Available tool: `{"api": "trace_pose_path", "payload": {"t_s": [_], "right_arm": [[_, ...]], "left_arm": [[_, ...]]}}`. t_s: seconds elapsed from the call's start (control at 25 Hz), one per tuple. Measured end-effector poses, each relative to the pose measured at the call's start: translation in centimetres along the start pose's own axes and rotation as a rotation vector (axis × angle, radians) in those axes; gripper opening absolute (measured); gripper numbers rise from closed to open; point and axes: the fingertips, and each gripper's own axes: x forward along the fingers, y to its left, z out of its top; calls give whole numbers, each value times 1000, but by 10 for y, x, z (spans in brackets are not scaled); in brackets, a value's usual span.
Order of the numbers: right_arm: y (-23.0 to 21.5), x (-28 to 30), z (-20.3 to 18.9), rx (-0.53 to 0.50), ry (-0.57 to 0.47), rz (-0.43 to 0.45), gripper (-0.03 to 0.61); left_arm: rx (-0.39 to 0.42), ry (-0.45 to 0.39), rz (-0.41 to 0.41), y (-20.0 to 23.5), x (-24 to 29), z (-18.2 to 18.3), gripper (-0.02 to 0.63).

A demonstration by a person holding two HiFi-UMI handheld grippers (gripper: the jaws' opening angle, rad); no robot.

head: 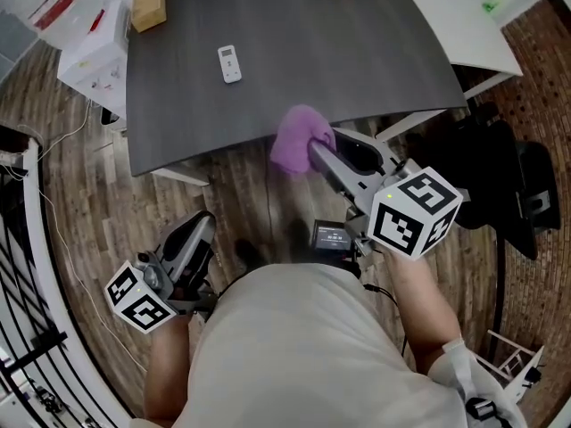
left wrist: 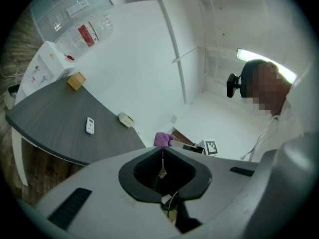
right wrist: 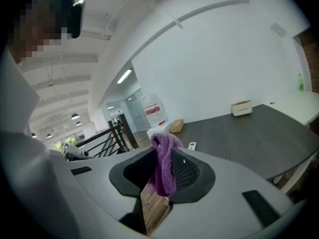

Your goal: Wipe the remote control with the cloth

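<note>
A small white remote control (head: pixel 230 64) lies on the dark grey table (head: pixel 357 52), apart from both grippers; it also shows as the remote (left wrist: pixel 89 125) and the remote (right wrist: pixel 192 146). My right gripper (head: pixel 314 150) is shut on a purple cloth (head: pixel 300 138), held near the table's front edge. The cloth (right wrist: pixel 163 166) hangs pinched between its jaws. My left gripper (head: pixel 198 236) is low by the person's left side, over the floor, shut with nothing in it. From the left gripper view (left wrist: pixel 162 152) the closed jaws point towards the cloth (left wrist: pixel 162 139).
A wooden box (head: pixel 149 5) sits at the table's far left corner and a cream box (left wrist: pixel 125 119) at the far edge. A white cabinet (head: pixel 94 47) stands left of the table. A black railing (head: pixel 22 266) runs along the left. A black chair (head: pixel 500 181) stands at the right.
</note>
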Motion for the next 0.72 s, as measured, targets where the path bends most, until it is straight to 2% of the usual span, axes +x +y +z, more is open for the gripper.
{"api": "trace_pose_path", "payload": {"t_s": [0.32, 0.72], "right_arm": [[2, -10, 6, -30, -14, -38, 100], [4, -15, 5, -34, -11, -35, 97]], "left_arm": [[5, 16, -42, -7, 7, 1, 12], [-12, 22, -91, -18, 13, -6, 12]]}}
